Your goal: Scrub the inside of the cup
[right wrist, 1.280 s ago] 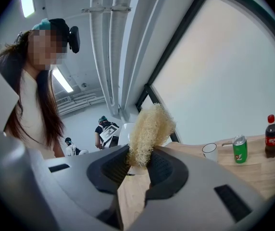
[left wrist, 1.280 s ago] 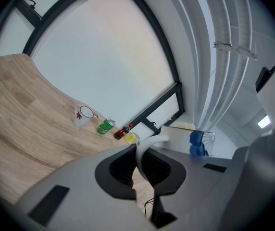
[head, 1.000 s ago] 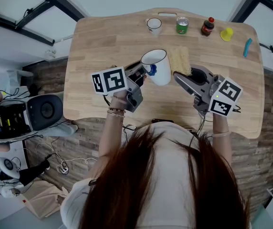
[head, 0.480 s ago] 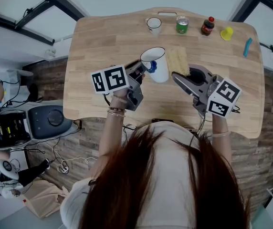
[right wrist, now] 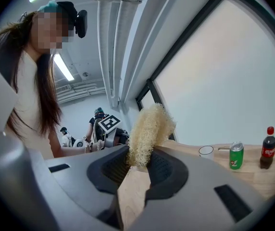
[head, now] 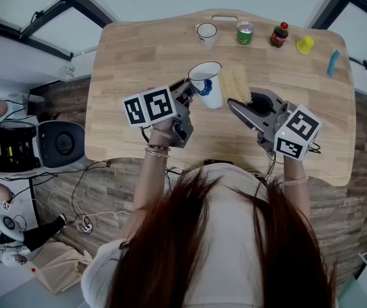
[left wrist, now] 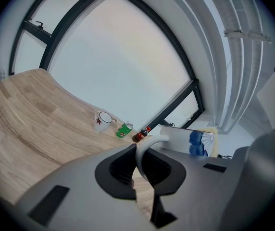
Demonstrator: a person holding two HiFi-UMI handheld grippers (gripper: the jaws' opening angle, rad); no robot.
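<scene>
Moved: since a second ago the right gripper (head: 242,101) has slid in toward the mug (head: 207,85). The loofah pad (head: 235,83) is now right up against the mug's side, and the mug has drifted a touch farther from the person.
Left gripper (head: 190,92): fingers clenched on the mug's handle (left wrist: 149,146). Holding it there leaves the mouth clear, I'd guess.
Mug: held over the middle of the bench (head: 138,50), mouth tilted up and away from the person.
Right gripper: fingers pinched on the pad's lower end. Most of the pad sticks out free, which looks handy for poking it into the mug.
Stage: pad is beside the mug, not inside it, so I'd say scrubbing hasn't started.
Beyond the mug: a small white cup (head: 206,33), a green can (head: 245,33) and a cola bottle (head: 278,36) in a row, well apart from it.
</scene>
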